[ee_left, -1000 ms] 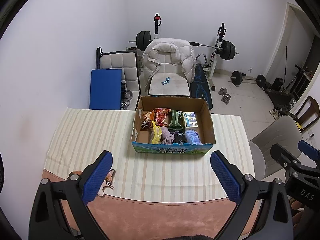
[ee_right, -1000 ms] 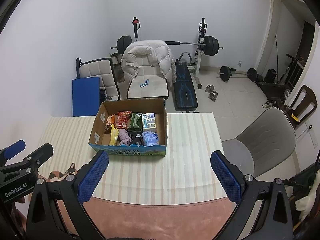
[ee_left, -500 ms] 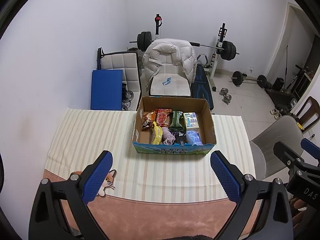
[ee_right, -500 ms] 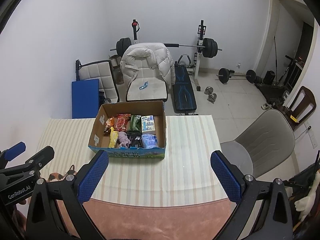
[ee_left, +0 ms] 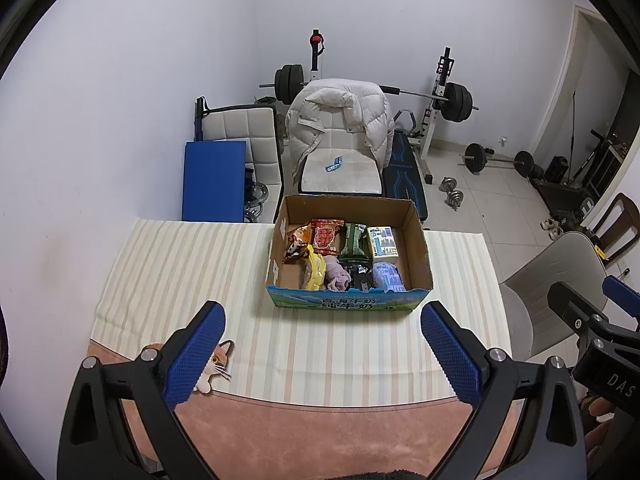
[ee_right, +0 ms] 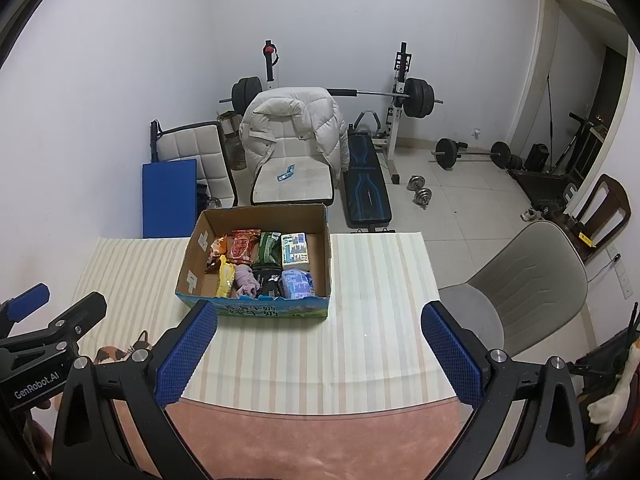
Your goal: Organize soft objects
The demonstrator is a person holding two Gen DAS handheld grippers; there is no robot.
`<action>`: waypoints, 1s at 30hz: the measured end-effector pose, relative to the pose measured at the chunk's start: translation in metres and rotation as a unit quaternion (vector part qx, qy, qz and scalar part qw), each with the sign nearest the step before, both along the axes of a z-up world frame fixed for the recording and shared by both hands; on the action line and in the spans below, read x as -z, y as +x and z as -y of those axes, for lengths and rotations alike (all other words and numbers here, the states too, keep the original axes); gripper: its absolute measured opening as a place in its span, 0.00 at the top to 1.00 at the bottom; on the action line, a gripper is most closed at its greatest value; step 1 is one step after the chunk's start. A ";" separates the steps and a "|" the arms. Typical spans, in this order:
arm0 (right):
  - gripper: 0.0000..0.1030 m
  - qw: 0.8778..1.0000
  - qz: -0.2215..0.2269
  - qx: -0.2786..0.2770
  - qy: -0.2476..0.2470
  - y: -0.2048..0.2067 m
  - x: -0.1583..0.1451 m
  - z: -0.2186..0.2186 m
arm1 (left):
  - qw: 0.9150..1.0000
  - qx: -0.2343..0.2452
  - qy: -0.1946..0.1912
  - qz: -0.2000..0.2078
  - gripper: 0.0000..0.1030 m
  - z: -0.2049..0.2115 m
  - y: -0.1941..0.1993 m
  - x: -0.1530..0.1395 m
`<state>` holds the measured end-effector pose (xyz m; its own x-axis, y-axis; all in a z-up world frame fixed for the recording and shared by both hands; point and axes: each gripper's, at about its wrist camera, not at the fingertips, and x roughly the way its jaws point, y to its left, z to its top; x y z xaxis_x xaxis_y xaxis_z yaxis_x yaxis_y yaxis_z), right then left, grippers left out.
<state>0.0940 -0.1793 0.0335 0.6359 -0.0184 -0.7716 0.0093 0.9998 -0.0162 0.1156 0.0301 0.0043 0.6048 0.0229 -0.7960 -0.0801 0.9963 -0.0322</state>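
A: Hovering, both of them. Left hand-held gripper (ee_left: 322,344) has its jaws wide apart with nothing between them; right hand-held gripper (ee_right: 320,344) the same. Neither touches anything.

B: Step in hand?

A: My reading: the start, or a pause between picks. The soft objects sit in the cardboard box (ee_left: 348,302) at 12 o'clock from both grippers, well apart from the fingertips. Inside: snack packets (ee_left: 326,236) in the far row; a yellow pouch (ee_left: 314,272), a pink rolled cloth (ee_left: 337,276), a dark packet and a blue tissue pack (ee_left: 386,276) in the near row.

B: Next move?

A: Likely a reach forward and down over the near wall of the box, then closing on one soft item. The contents are packed close, so a narrow entry is needed, and the cloth will deform under the pads.

B: Surface?

A: Counter (ee_right: 360,344) under a cream striped cloth, with a pink mat at the near edge. A cat-face coaster (ee_left: 214,364) lies at 7 o'clock in the left view.

B: Room?

A: Home gym. White chair with a puffer jacket (ee_left: 340,116) at 12, barbell rack behind it, dumbbells on the tiled floor at 2, a grey chair (ee_right: 520,280) at 3.
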 end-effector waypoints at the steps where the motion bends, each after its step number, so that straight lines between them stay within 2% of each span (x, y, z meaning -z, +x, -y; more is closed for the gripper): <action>1: 0.00 1.000 -0.001 0.000 0.001 0.000 0.000 0.000 | 1.000 0.000 0.001 -0.001 0.02 0.000 0.000 0.000; 30: 0.00 1.000 0.001 -0.003 -0.001 0.002 -0.003 -0.005 | 1.000 0.003 -0.002 -0.004 0.02 -0.003 0.001 -0.001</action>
